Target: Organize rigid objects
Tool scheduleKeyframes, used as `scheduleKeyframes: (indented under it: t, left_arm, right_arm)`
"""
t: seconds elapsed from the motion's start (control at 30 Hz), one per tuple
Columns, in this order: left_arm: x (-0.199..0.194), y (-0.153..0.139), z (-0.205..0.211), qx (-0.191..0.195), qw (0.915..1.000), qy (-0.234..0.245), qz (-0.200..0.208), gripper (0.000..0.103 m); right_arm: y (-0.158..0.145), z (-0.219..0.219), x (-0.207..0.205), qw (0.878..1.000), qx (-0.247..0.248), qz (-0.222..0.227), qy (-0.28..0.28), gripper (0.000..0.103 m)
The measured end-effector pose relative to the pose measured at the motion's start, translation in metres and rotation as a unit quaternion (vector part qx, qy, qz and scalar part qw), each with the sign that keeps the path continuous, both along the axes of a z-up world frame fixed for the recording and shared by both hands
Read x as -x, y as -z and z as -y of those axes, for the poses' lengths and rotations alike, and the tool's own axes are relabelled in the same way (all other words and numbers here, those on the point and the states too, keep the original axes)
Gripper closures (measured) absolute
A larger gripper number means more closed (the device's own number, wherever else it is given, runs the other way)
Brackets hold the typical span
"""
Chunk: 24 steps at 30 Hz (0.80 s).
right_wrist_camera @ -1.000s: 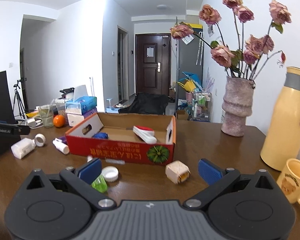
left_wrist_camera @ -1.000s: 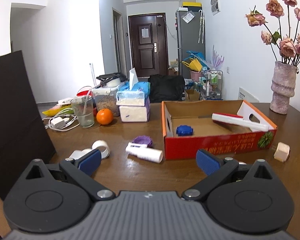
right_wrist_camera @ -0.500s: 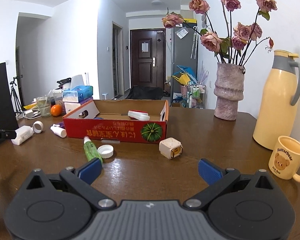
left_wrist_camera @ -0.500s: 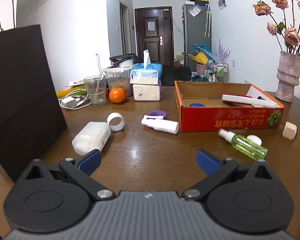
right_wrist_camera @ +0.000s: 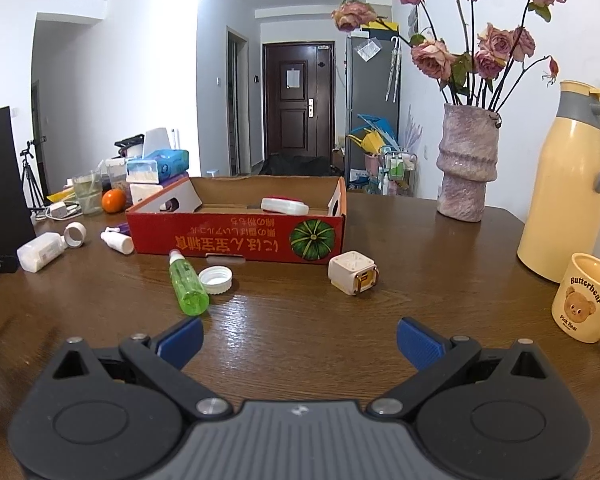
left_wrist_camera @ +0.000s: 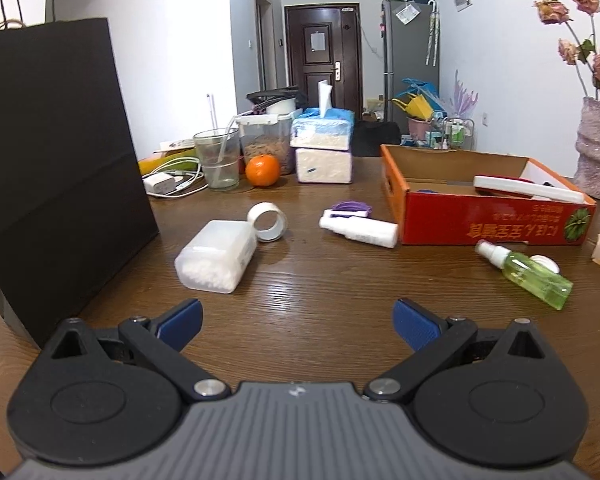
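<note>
Clutter everywhere on this table [left_wrist_camera: 320, 292]. Left gripper [left_wrist_camera: 296, 322] and right gripper [right_wrist_camera: 300, 338] both hang wide apart, holding nothing. Red cardboard box [right_wrist_camera: 236, 236] sits mid-table; green spray bottle [right_wrist_camera: 188, 282], white cap [right_wrist_camera: 216, 279] and cube [right_wrist_camera: 353, 272] lie just in front of it. White jar [left_wrist_camera: 216, 255] and tape ring [left_wrist_camera: 267, 222] lie near the black bag [left_wrist_camera: 56, 168].

- Wooden table [left_wrist_camera: 324, 280] carries all.
- Red box [right_wrist_camera: 236, 236] mid-table; green bottle [right_wrist_camera: 188, 284], white cap [right_wrist_camera: 216, 280], cube [right_wrist_camera: 353, 272] lie in front.
- White jar [left_wrist_camera: 216, 256], tape ring [left_wrist_camera: 267, 222], white tube [left_wrist_camera: 360, 230] left.
- Vase [right_wrist_camera: 466, 164], thermos [right_wrist_camera: 564, 184], mug [right_wrist_camera: 586, 300] right.
</note>
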State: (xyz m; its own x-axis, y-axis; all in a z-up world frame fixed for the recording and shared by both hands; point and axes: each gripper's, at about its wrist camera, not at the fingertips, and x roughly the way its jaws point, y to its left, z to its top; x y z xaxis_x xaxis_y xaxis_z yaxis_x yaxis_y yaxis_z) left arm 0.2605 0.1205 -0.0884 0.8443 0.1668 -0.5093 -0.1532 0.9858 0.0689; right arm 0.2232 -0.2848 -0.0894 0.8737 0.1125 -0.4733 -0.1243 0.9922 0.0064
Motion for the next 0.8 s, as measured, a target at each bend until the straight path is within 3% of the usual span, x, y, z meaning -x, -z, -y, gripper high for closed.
scheduleKeyframes:
  t: [0.4, 0.8]
  left_arm:
    - [-0.027, 0.007, -0.033, 0.007, 0.9997, -0.020, -0.011, 0.000]
    - [-0.051, 0.012, -0.020, 0.009, 0.9997, -0.009, -0.021, 0.000]
  right_arm:
    - [0.019, 0.001, -0.045, 0.999, 0.014, -0.019, 0.024, 0.000]
    - [0.032, 0.011, -0.117, 0.997, 0.036, -0.032, 0.052, 0.005]
